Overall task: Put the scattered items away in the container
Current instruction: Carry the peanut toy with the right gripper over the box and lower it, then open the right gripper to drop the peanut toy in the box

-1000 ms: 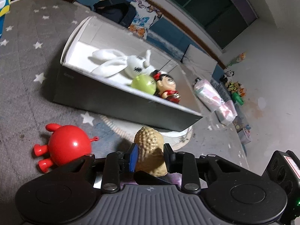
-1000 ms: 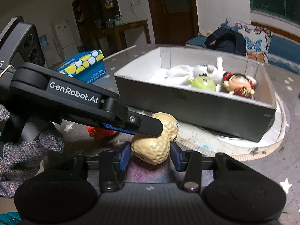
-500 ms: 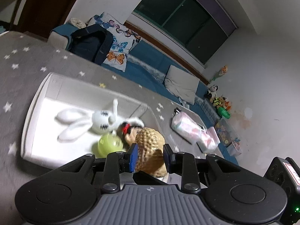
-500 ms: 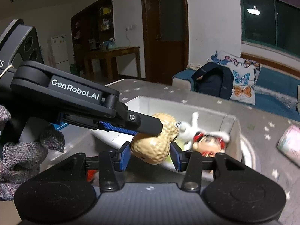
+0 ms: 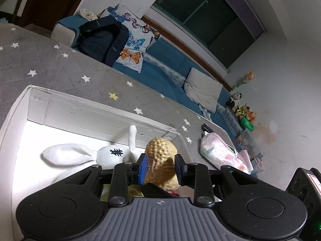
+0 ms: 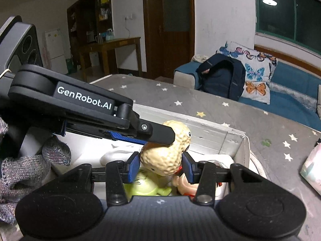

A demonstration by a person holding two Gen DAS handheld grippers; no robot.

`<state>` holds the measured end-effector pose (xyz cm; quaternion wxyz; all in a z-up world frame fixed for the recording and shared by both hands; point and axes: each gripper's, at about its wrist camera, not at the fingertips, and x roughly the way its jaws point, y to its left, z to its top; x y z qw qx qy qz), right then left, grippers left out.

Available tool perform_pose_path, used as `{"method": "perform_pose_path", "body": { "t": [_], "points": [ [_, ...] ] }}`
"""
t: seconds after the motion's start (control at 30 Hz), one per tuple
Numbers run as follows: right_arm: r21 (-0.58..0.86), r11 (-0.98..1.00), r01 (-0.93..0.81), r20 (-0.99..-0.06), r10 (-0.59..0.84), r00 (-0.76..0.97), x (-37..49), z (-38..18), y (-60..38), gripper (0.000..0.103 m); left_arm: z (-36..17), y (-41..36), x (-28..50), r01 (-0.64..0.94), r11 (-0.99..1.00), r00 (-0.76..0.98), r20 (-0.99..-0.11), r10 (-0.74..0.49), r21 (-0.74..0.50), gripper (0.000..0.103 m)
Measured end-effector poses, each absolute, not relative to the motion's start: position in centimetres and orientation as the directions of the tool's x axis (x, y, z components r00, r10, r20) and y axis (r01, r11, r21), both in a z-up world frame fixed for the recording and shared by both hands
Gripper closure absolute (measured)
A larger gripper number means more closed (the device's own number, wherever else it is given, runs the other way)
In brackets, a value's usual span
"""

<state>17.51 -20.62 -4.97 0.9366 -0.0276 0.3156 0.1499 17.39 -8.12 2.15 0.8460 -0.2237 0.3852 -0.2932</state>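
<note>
A tan peanut toy (image 5: 161, 161) is held by both grippers at once, above the white open box (image 5: 60, 110). My left gripper (image 5: 161, 167) is shut on one end of it. My right gripper (image 6: 161, 165) is shut on the other end of the peanut toy (image 6: 166, 154), and the left gripper's finger (image 6: 152, 133) crosses over it in the right wrist view. Inside the box (image 6: 236, 140) lie a white rabbit plush (image 5: 84, 153), a green toy (image 6: 146, 186) and a red-and-black doll figure (image 6: 186, 184), right below the peanut.
The box stands on a grey star-patterned surface (image 5: 60, 68). A pink-white packet (image 5: 220, 152) lies right of the box. A blue sofa with a dark backpack (image 5: 102, 40) and butterfly cushions stands behind. My gloved hand (image 6: 24, 172) holds the left gripper.
Both grippers have lifted the peanut toy from the surface in front of the box and carried it forward over the box. The red toy has dropped out of view.
</note>
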Motion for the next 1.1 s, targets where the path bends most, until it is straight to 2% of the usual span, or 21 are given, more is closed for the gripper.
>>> {"method": "perform_pose_path", "body": {
  "t": [0.53, 0.87, 1.1],
  "points": [
    [0.051, 0.955, -0.291, -0.639, 0.255, 0.726, 19.0, -6.7, -20.6, 0.057, 0.6, -8.0, 18.6, 0.289, 0.74, 0.524, -0.546, -0.653, -0.607, 0.072],
    [0.059, 0.959, -0.276, -0.629, 0.25, 0.736, 18.5, -6.4, -20.8, 0.055, 0.9, -7.3, 18.1, 0.286, 0.745, 0.542, -0.539, -0.645, -0.603, 0.072],
    [0.06, 0.963, -0.264, -0.588, 0.247, 0.77, 16.2, -4.7, -20.9, 0.055, 2.1, -6.1, 16.1, 0.298, 0.747, 0.564, -0.522, -0.64, -0.594, 0.072]
  ]
}}
